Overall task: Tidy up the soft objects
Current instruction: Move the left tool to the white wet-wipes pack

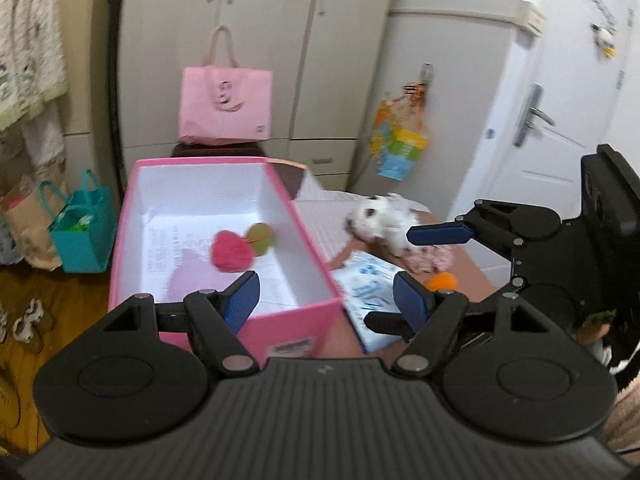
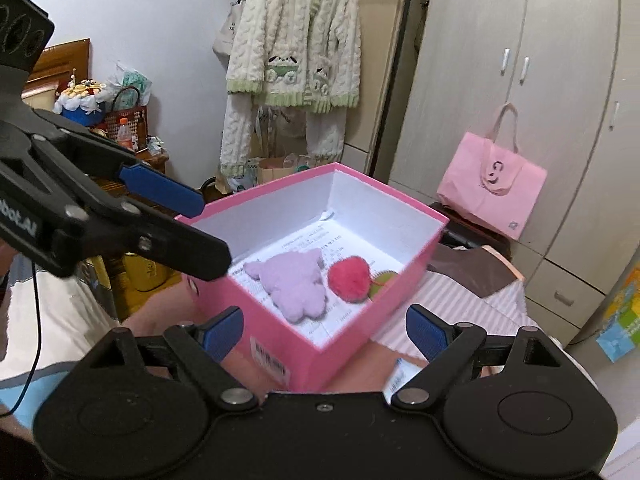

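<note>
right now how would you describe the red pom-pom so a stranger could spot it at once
Find the open pink box on the table. On its paper-lined floor a flat lilac plush lies beside the red pom-pom. The pom-pom is the only round, fluffy, bright red thing there, with a green leaf at its side.

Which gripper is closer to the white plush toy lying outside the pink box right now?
Right. The right gripper hangs open just beside the white plush toy, one fingertip almost over it. The left gripper is open too, farther back at the pink box front corner.
</note>
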